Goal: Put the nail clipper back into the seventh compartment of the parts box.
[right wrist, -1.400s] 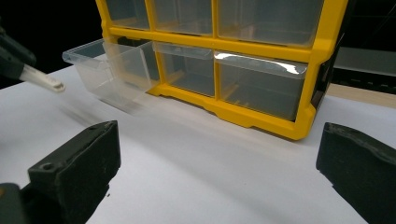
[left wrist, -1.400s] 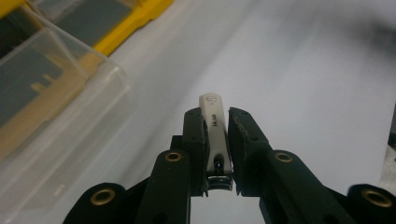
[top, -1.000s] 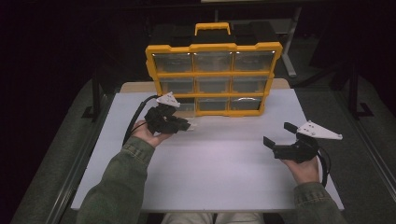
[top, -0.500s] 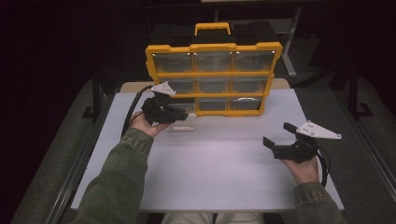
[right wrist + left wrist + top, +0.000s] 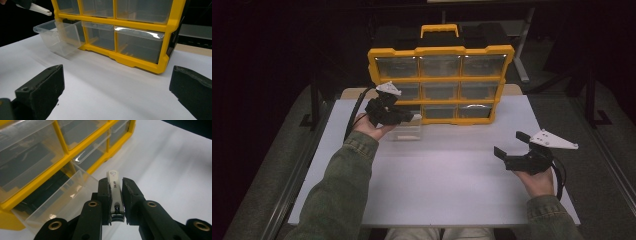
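Left gripper clamps a nail clipper between its pads, held above the clear drawer pulled out from the bottom-left slot of the yellow organizer. That drawer looks empty, and the other drawers sit closed in their slots, their contents hard to make out. Right gripper rests over the white table, jaws spread wide, holding nothing, well apart from the organizer.
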`<state>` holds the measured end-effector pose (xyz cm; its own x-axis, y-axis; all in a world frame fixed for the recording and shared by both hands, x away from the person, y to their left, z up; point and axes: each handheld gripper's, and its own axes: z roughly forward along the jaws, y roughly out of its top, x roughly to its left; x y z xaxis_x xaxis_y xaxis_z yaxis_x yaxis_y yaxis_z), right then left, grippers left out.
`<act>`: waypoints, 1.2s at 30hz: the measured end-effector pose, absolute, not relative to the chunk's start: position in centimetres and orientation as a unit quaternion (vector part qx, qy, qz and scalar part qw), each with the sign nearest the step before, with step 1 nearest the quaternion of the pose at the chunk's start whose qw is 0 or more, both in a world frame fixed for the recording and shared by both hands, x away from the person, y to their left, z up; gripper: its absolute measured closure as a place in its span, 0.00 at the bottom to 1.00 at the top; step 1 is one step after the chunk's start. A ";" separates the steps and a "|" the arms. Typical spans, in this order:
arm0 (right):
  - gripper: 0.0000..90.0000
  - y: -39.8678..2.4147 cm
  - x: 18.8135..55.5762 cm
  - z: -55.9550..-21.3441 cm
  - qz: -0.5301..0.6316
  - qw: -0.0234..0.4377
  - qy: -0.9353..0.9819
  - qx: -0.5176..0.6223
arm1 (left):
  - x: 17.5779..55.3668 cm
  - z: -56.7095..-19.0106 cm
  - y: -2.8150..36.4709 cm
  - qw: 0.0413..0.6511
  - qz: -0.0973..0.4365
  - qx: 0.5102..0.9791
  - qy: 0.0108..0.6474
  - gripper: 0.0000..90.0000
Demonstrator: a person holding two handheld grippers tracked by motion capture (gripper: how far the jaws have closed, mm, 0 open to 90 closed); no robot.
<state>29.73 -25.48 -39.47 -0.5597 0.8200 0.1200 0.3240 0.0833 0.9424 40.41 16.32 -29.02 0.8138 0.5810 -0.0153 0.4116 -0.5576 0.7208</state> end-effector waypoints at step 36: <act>0.00 -25.5 29.8 -39.6 0.539 0.223 0.703 0.408 | 44.1 -31.8 17.7 0.342 0.126 0.871 0.330 0.74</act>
